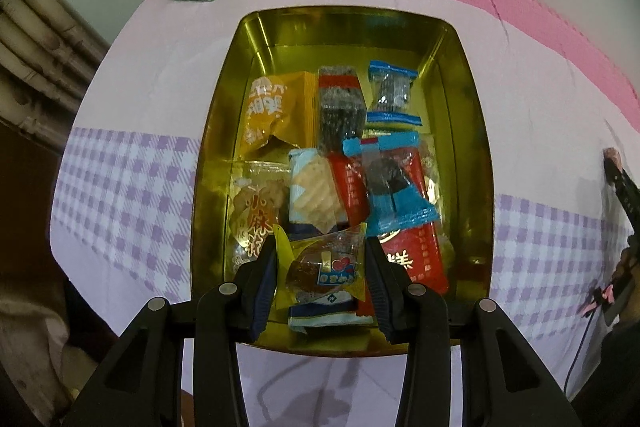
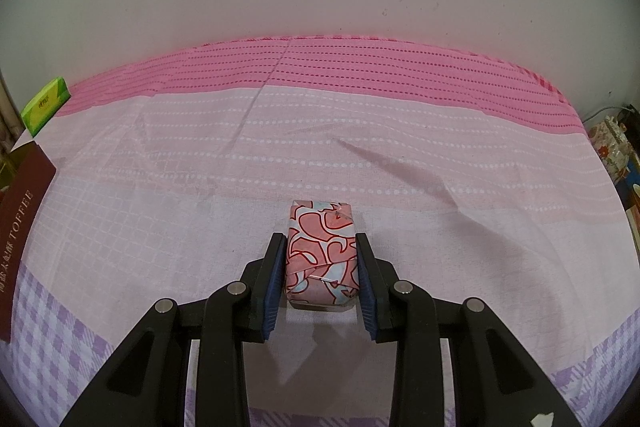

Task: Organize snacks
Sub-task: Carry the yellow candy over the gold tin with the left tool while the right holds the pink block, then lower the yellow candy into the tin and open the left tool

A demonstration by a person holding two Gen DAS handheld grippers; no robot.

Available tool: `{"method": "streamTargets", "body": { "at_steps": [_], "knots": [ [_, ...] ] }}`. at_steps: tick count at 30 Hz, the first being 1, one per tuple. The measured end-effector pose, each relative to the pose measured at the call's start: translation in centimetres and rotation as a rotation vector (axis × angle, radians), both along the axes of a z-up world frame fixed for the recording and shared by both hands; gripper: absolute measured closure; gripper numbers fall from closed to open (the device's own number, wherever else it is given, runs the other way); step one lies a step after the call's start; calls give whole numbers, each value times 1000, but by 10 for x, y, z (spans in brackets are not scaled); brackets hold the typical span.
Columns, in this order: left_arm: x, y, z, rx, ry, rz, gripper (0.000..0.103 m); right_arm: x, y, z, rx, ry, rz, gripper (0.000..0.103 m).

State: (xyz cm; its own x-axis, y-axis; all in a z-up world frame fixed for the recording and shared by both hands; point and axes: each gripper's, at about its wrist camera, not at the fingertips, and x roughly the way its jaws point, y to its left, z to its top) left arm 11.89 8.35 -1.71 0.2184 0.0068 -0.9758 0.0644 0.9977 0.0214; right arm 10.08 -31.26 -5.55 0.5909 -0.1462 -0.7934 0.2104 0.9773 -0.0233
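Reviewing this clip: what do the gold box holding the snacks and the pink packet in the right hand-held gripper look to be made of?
Gold box: looks like tin-plate metal with a glossy gold finish; its walls mirror the wrappers and it has a rolled rim.

Pink packet: seemingly thin printed plastic or coated paper folded around a block; the overlapping folds and a faint sheen suggest film, but the view cannot settle which.

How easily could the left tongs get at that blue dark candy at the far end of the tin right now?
Probably not yet: the left tongs are closed on a yellow-edged snack, so they are occupied. Otherwise the blue-wrapped candy lies uncovered in the gold tin.
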Motion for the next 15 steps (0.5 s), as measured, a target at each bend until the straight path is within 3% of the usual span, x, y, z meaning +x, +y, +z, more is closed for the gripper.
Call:
{"method": "streamTargets", "body": {
  "at_steps": [15],
  "knots": [
    [-5, 0, -10, 23, -3, -16, 58, 0, 0, 0, -13, 4, -6, 69]
  ]
}}
